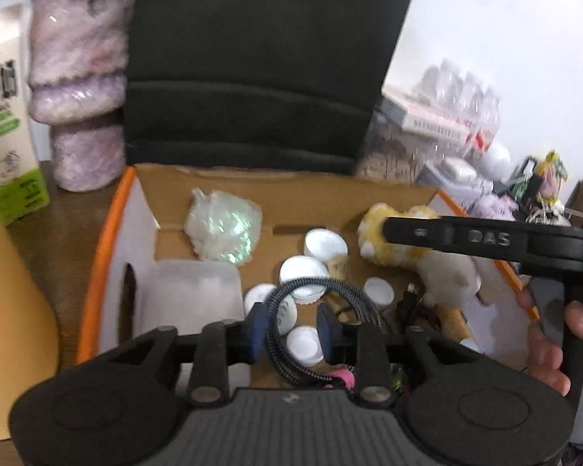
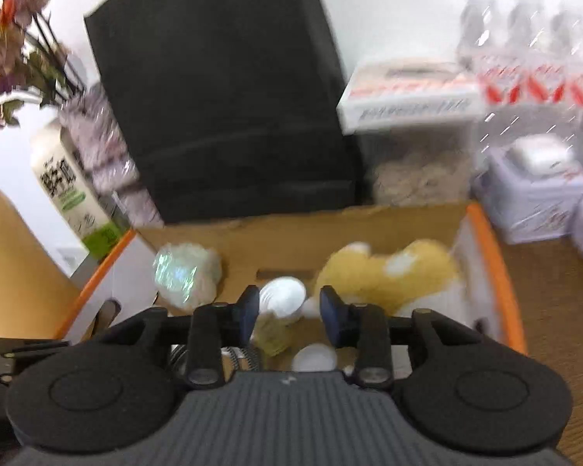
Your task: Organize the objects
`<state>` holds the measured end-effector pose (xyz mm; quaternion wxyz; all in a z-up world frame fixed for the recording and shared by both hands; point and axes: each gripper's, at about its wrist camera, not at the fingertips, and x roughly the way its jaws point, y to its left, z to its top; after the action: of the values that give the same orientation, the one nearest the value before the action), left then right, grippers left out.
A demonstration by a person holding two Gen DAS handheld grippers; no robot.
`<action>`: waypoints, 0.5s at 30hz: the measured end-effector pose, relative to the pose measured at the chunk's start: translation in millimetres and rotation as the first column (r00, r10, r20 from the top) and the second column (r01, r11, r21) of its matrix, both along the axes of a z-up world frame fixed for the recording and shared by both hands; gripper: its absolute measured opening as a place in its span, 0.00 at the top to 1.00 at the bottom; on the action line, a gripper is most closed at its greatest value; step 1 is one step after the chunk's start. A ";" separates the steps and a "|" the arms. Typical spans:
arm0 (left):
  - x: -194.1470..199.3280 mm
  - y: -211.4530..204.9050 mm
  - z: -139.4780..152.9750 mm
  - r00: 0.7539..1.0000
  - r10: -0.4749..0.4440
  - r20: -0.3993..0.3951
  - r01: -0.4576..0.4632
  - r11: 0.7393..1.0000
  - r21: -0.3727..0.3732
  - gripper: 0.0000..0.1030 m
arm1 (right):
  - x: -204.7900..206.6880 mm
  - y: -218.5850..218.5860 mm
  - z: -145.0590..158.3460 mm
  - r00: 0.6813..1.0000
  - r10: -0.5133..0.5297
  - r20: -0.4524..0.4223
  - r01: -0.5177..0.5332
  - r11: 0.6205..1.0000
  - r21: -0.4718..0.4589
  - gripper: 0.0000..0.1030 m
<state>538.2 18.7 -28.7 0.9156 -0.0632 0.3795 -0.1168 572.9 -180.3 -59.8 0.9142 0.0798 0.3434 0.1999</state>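
An orange-rimmed cardboard box (image 1: 105, 240) holds several white bottle caps (image 1: 303, 272), a crinkled iridescent wrapper (image 1: 223, 229), a yellow and white plush toy (image 1: 408, 248), a frosted plastic container (image 1: 190, 295) and a braided cable (image 1: 330, 287). My left gripper (image 1: 291, 330) is open above the box, its jaws either side of the cable loop and a cap. My right gripper (image 2: 289, 314) is open over the same box (image 2: 493, 272), above a cap (image 2: 281, 297) and beside the plush toy (image 2: 388, 279). Its black body shows in the left wrist view (image 1: 486, 240).
A black bag (image 1: 252, 66) stands behind the box. A milk carton (image 1: 4, 116) and fuzzy purple vase (image 1: 81, 89) stand left. A tan object (image 1: 7, 310) is at near left. Boxes and wrapped bottles (image 2: 524, 89) crowd the right on the wooden table (image 2: 555, 310).
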 end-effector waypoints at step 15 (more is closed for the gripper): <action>-252.5 12.2 137.3 0.889 -0.018 0.458 0.064 0.994 -0.086 0.36 | -232.5 -48.6 129.5 0.916 0.004 0.401 -0.001 1.000 -0.006 0.03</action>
<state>285.7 30.9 108.6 0.9722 -0.0711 0.1487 -0.1662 340.4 -228.9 69.7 0.9651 0.0342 0.1494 0.2122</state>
